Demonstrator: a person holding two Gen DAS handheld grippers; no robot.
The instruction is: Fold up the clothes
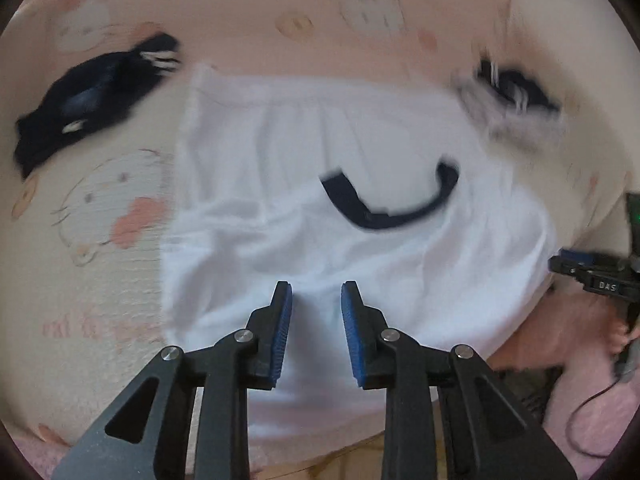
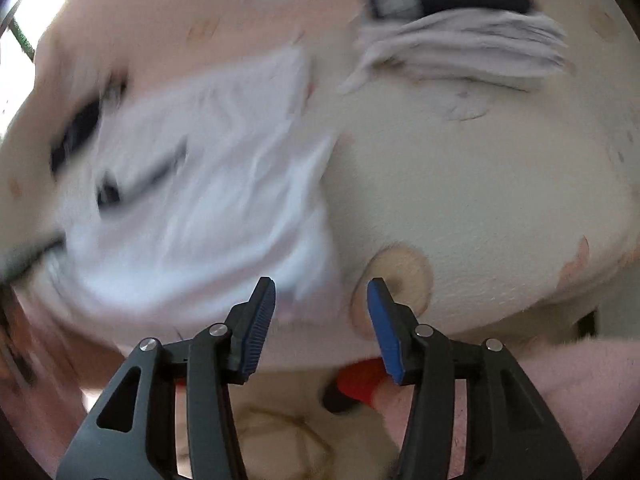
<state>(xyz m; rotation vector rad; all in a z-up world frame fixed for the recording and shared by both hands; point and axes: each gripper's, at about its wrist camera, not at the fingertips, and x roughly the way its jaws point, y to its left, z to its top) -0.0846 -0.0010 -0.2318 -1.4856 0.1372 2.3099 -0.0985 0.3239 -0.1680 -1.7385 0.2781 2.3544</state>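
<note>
White shirt [image 1: 360, 216] with a dark collar lies flat on the patterned bed sheet [image 1: 100, 208], dark clothes [image 1: 88, 96] beyond its corners, left gripper [image 1: 317, 296] fingers released over its near edge, right gripper [image 2: 321, 288] fingers released beside its edge

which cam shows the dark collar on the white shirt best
The left wrist view: the navy collar lies sharp and whole on the white shirt. The right wrist view shows it only as a blurred dark smear near the left.
</note>
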